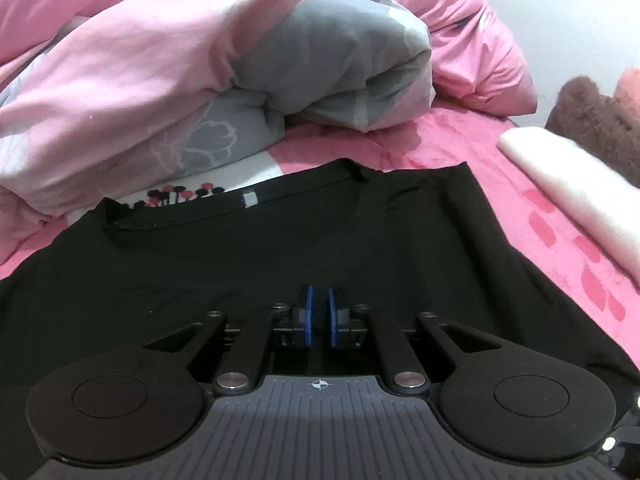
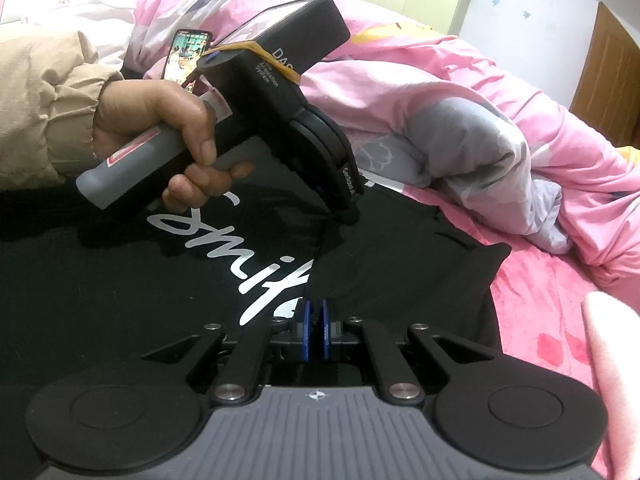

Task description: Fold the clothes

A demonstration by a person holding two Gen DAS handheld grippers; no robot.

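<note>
Black T-shirt point(image 1: 280, 248) spread flat on the bed point(image 1: 500, 184), directly under and ahead of both tools. Left tool point(image 1: 320, 300) and right tool point(image 2: 316, 312) clenched, right seemingly pinching a folded-over edge; collar farther ahead of left.

The white writing point(image 2: 256, 264) on the black cloth shirt point(image 2: 120, 280) is partly hidden behind the hand point(image 2: 172, 136), and the fluffy brown toy point(image 1: 596, 128) is cut off at the right edge.
</note>
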